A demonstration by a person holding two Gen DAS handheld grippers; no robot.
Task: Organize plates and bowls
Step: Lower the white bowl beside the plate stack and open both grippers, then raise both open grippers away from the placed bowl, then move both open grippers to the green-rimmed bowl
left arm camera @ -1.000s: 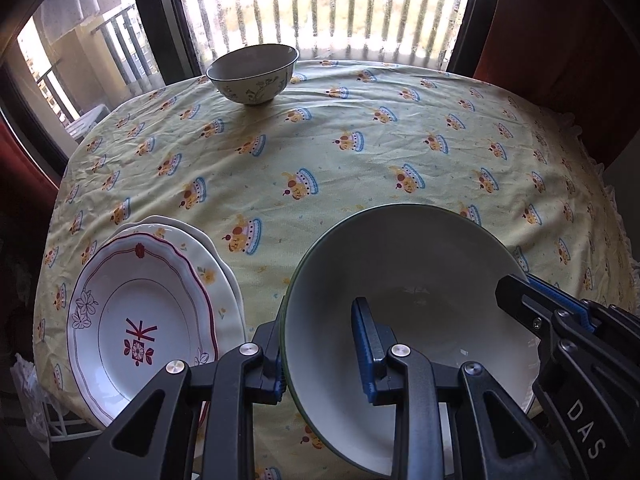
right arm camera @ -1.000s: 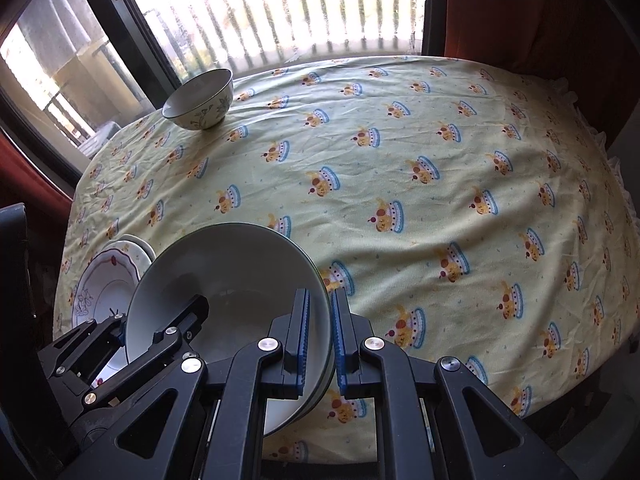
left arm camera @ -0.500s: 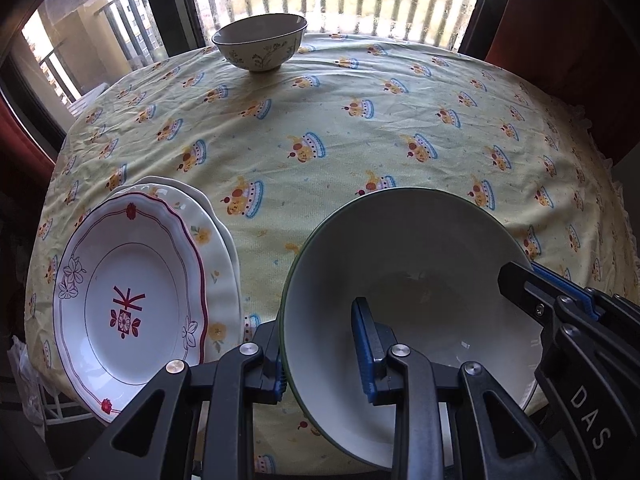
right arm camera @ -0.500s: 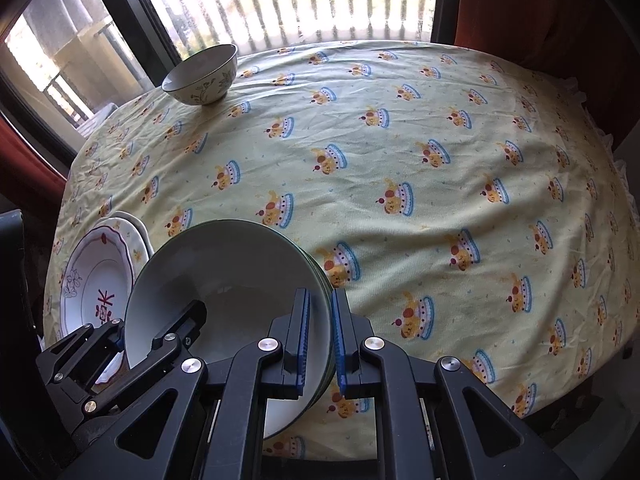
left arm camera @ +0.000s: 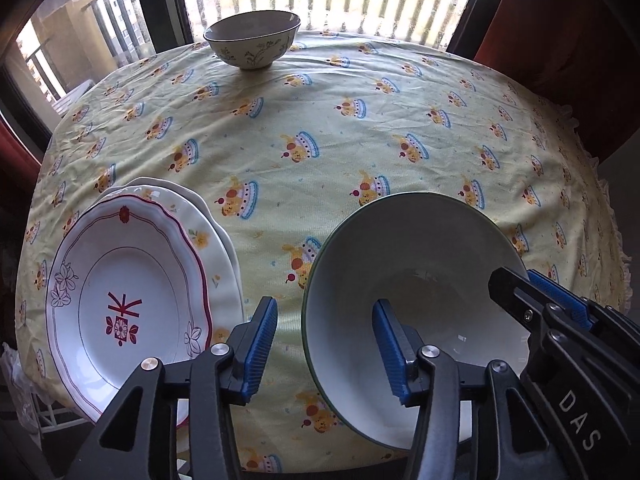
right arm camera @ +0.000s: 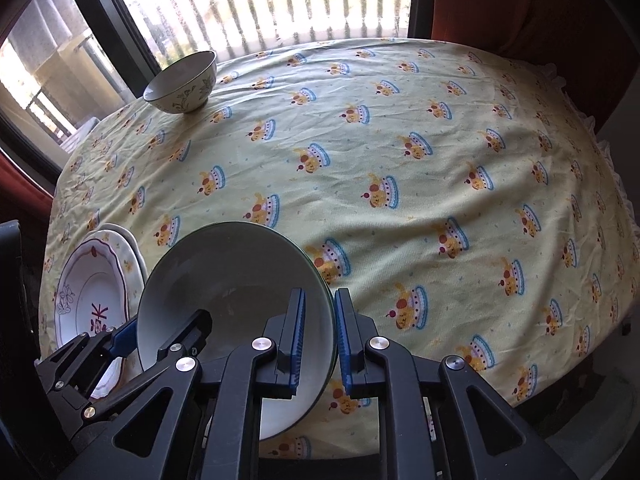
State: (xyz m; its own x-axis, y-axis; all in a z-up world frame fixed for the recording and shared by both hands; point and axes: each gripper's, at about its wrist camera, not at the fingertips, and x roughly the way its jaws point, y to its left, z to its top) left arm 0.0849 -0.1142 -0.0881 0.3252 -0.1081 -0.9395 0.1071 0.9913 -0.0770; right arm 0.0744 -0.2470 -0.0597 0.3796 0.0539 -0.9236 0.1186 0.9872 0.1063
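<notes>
Straddling the near rim of the large white ceramic bowl with a thin green edge [left arm camera: 420, 280], the left hand-held gripper [left arm camera: 326, 350] had its blue-padded jaws apart: one pad sat inside the bowl, the other outside over the cloth, neither pressing the rim. Those jaws had just been opening, with the bowl's rim between them. At the bowl's 3 o'clock side the right hand-held gripper [right arm camera: 320, 342] had just been opening as well; its jaws stood slightly apart on either side of the rim, a narrow gap showing at each pad. The bowl rested on the counter [right arm camera: 440, 152], which was covered by a pale yellow cloth printed with small cakes, near its 6 o'clock edge. Just beside the bowl, toward 9 o'clock, lay a stack of scalloped white plates [left arm camera: 132, 300], the top one trimmed in red with a red mark at its centre. Well apart from these, at the counter's far 12 o'clock edge by the window, stood a small cream bowl painted with green sprigs [left arm camera: 252, 42], upright.
</notes>
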